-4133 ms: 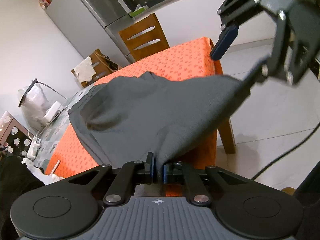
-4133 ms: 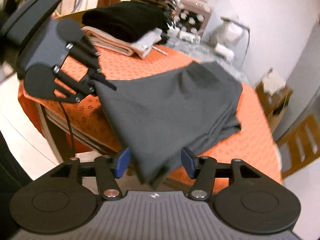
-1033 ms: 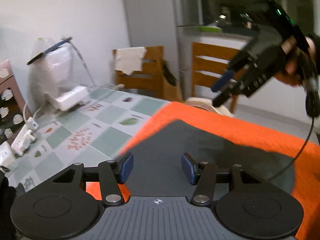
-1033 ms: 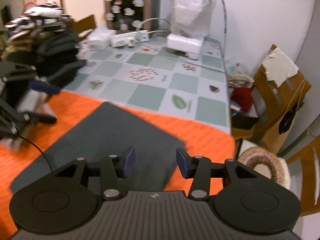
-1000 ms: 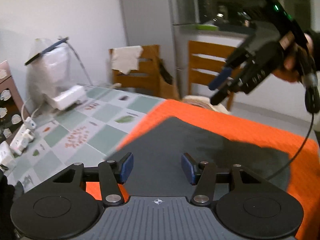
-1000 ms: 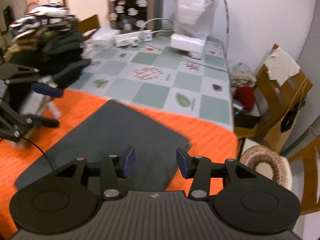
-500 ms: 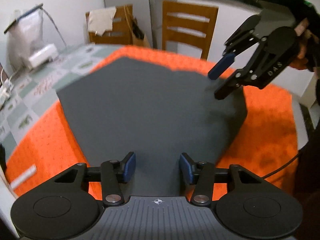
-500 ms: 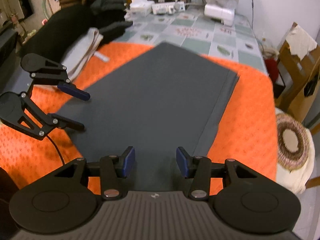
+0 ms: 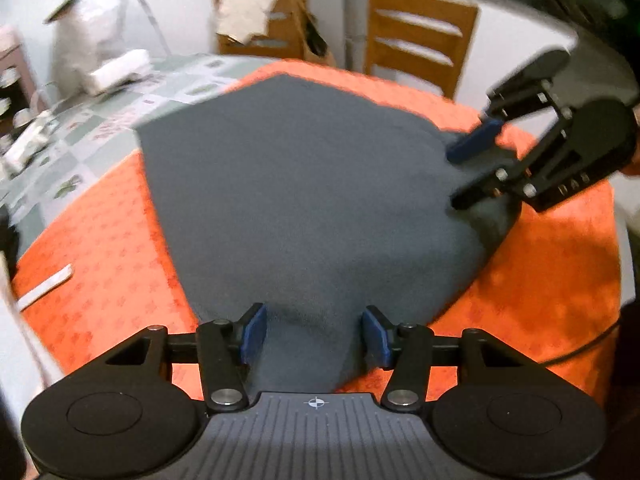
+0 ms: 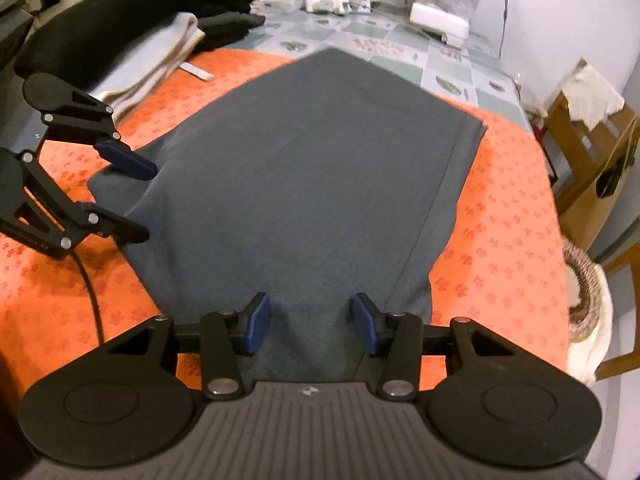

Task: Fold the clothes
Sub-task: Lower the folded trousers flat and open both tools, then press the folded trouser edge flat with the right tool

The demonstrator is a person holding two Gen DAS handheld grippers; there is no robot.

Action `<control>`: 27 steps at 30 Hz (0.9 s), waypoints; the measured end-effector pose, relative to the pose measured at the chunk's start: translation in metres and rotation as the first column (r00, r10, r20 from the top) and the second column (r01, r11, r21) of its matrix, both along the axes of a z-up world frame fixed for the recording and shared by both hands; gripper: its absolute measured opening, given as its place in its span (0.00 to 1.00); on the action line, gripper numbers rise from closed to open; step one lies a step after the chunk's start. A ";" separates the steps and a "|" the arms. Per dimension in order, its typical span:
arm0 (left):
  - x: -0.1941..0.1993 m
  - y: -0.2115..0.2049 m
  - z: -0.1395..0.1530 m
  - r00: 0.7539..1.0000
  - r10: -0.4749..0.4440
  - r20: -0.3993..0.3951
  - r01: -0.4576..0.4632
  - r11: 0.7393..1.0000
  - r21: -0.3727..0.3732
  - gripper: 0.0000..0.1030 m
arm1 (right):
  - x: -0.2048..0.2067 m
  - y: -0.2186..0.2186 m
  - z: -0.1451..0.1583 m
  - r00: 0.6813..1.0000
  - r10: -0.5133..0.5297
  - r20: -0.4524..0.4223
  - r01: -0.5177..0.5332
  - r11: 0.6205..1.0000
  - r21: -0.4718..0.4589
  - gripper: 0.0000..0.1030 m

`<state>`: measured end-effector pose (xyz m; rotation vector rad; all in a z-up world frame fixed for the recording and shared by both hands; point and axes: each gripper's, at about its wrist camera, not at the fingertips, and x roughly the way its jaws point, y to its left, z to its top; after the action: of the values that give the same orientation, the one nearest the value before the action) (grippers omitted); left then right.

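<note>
The only writing to be read is the raised lettering "DAS" on the body of the right gripper (image 9: 472,172), seen from the left wrist; the matching mark on the left gripper (image 10: 132,200) is too small to make out.

From the left in the right wrist view, a pile of black clothes (image 10: 120,16) sits at the far corner of the worktop (image 10: 500,220), with a folded pale garment (image 10: 160,60) just beside it and a small white strip (image 10: 196,72) lying near that on the orange cloth. A black cable (image 10: 90,292) trails from the left gripper across the cloth. In the middle lies the grey garment (image 10: 312,168), spread flat on the orange cloth, its far corner reaching the green checked covering. Past that stand a white power strip (image 10: 332,0) and a white appliance (image 10: 440,20). At the right, off the worktop, are a wooden chair (image 10: 592,152) draped with a pale rag and a woven basket (image 10: 584,292).

Both sets of jaws stand released, each spread over a near corner of the grey garment, pads apart from the fabric. Nothing blocks the garment.
</note>
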<state>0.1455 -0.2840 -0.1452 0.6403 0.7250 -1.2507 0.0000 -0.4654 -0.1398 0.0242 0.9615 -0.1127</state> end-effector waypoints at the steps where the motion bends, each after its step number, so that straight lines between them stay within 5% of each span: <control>1: 0.000 0.006 0.006 0.999 0.033 -0.018 -0.034 0.999 -0.024 0.55 | -0.003 0.002 0.007 1.000 0.016 0.011 -0.016 1.000 -0.008 0.50; 7: 0.003 0.050 0.027 0.946 0.288 -0.152 -0.306 0.945 -0.112 0.61 | -0.007 0.029 0.034 0.981 0.195 0.007 -0.193 0.974 -0.114 0.58; 13: -0.005 0.088 0.028 0.872 0.460 -0.170 -0.482 0.867 -0.126 0.63 | 0.014 0.071 0.035 0.923 0.386 -0.010 -0.381 0.906 -0.185 0.72; 21: -0.016 0.134 0.027 0.788 0.585 -0.190 -0.611 0.781 -0.130 0.69 | 0.057 0.122 0.020 0.883 0.470 -0.014 -0.459 0.856 -0.239 0.83; 27: -0.027 0.158 0.022 0.760 0.623 -0.184 -0.646 0.755 -0.110 0.70 | 0.079 0.152 -0.003 0.877 0.475 -0.071 -0.474 0.832 -0.288 0.83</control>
<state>0.1187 -0.1264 -0.1233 0.1288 0.8485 -0.7017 0.0790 -0.3138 -0.1424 -0.4948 0.9132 0.2059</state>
